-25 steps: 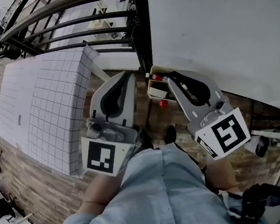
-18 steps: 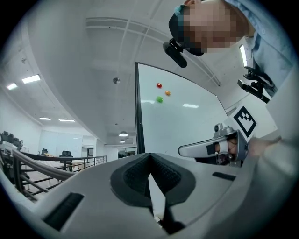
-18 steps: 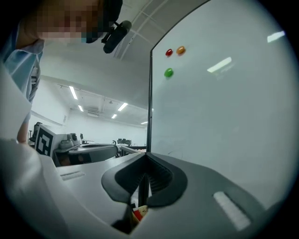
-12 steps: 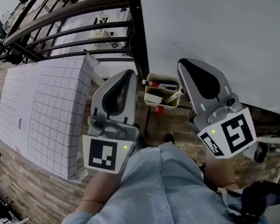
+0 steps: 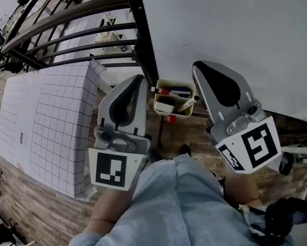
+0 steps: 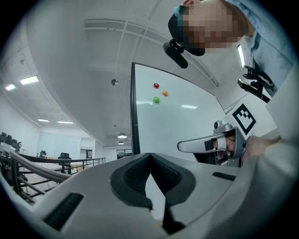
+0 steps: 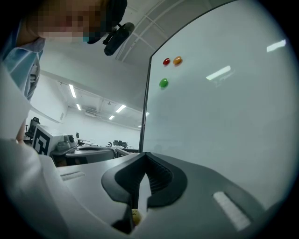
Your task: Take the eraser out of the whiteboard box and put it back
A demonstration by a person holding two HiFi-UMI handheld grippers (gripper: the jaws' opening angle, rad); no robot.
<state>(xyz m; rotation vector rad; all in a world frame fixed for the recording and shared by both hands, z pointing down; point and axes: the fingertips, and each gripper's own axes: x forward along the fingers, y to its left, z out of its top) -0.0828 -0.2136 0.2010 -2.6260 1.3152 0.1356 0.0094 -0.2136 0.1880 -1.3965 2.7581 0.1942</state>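
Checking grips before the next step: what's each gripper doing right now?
Left gripper: closed, holding nothing.
Right gripper: closed, holding nothing.

I get bright, even light from ceiling strips above my left tongs; glare streaks the whiteboard; edges warp dark.

This looks like an open-plan office or lab hall. A large standing whiteboard fills the upper right of the head view, with coloured magnets stuck high on it and a whiteboard box of markers at its lower edge. At the lower left of the left gripper view, office chairs stand far back under a white ceiling with strip lights. The head view's left side shows a dark railing, a wood-patterned floor and a big grid-lined panel.
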